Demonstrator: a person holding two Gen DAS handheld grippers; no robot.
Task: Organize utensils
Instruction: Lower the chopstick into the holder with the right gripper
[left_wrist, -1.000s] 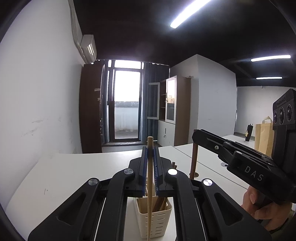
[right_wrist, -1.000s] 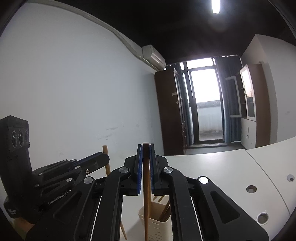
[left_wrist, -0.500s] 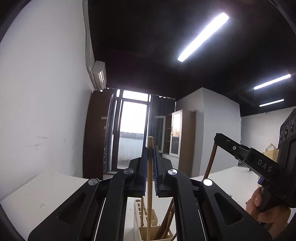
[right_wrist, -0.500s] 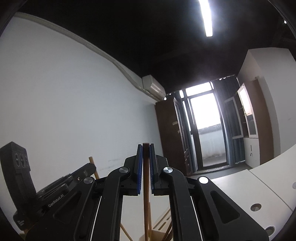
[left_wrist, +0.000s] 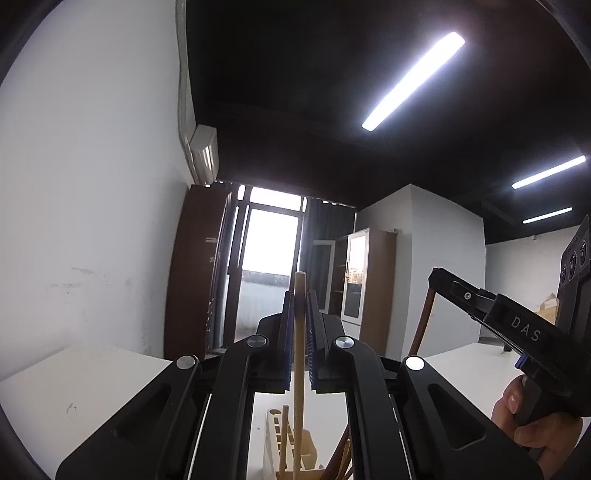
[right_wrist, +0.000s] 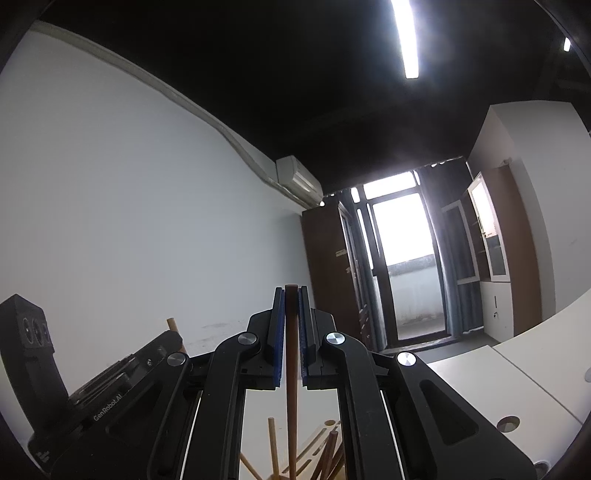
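Left gripper (left_wrist: 299, 295) clamps a pale stick (left_wrist: 298, 354), upright at lower centre, above the holder (left_wrist: 273, 443). Right gripper (right_wrist: 291, 291) clamps a dark stick (right_wrist: 291, 369), lower centre, over other sticks (right_wrist: 272, 446) at frame bottom.

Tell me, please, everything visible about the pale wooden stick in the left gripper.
The pale wooden stick is a slim, round, light-coloured rod, upright. The left gripper is shut on it between blue pads, its blunt top poking above the fingertips. Its lower part runs down into the cream utensil holder among other sticks; the bottom end is out of view.
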